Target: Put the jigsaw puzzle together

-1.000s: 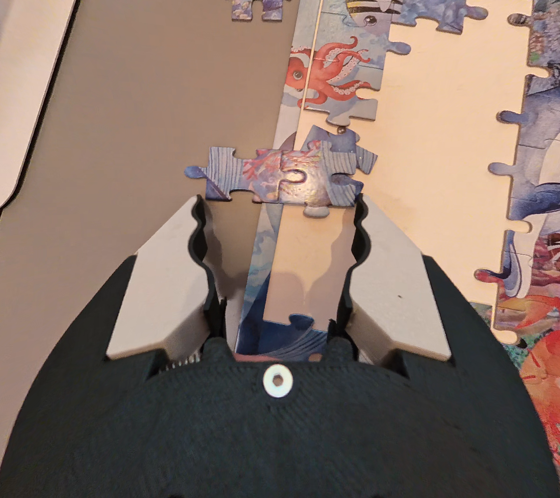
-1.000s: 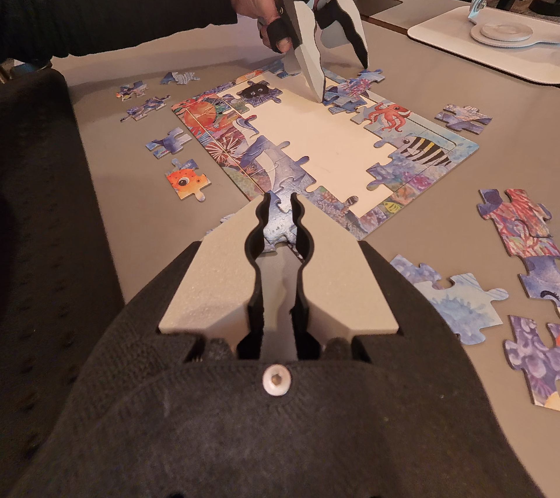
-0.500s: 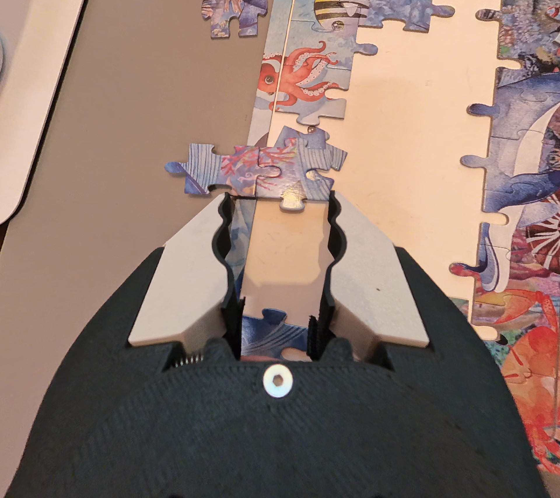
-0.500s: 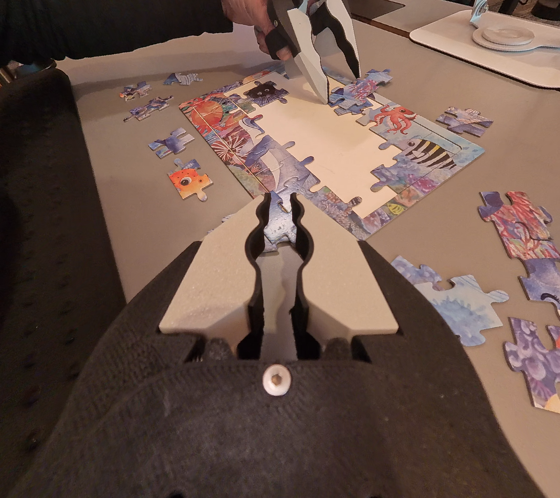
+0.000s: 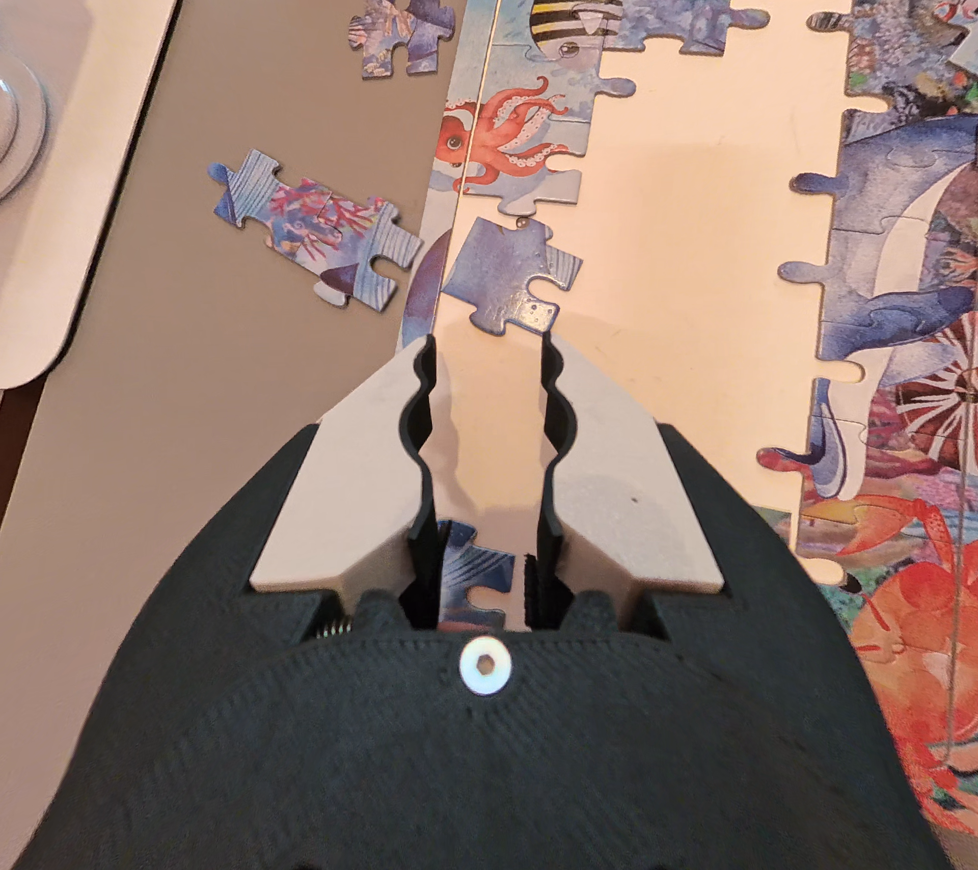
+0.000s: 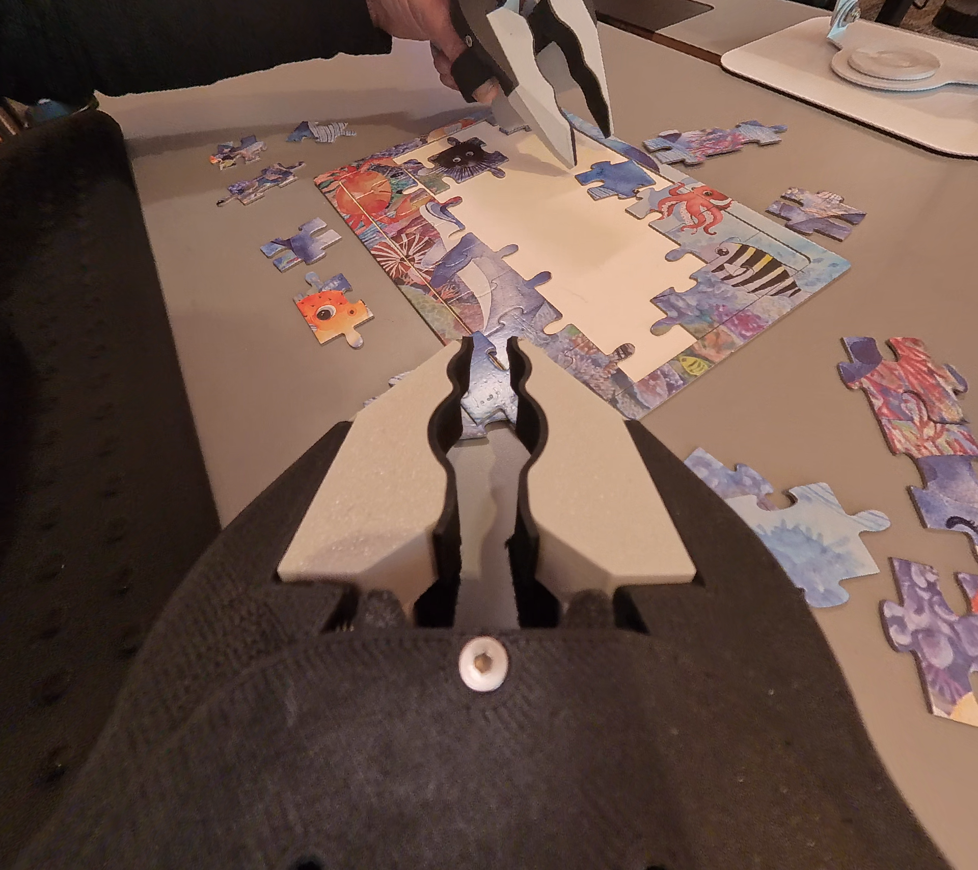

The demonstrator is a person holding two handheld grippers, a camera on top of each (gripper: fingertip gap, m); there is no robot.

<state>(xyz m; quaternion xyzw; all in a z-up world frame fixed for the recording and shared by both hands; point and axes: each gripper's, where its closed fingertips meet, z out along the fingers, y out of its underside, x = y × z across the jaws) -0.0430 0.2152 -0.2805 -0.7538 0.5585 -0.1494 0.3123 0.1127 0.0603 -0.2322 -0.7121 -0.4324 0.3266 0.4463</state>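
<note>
Fingers of the left gripper [image 5: 489,347] stood apart and held nothing in the left wrist view, hovering at mid-frame over the bare cream floor of the puzzle tray [image 5: 688,230]. Just above their tips lay a single blue piece [image 5: 505,281], skewed and not locked in, sitting below the octopus piece [image 5: 508,141] on the tray's left column; it likely rested there because that gap is its home and it only needs turning and pressing. A joined strip of coral pieces [image 5: 317,230] lay on the grey table [image 5: 132,421] at left of the tray, well clear of it, probably parked so the slot beneath was free to work on. In the right wrist view, the right gripper [image 6: 489,357] was clamped on a pale blue piece [image 6: 487,392], held edge-on at lower centre just short of the tray's near border, seemingly kept ready until the other hand finishes. Loose pieces ringed the tray, among them an orange fish piece [image 6: 331,310] at left, within reach for later picks. The tray's border was mostly filled, its middle bare.
</note>
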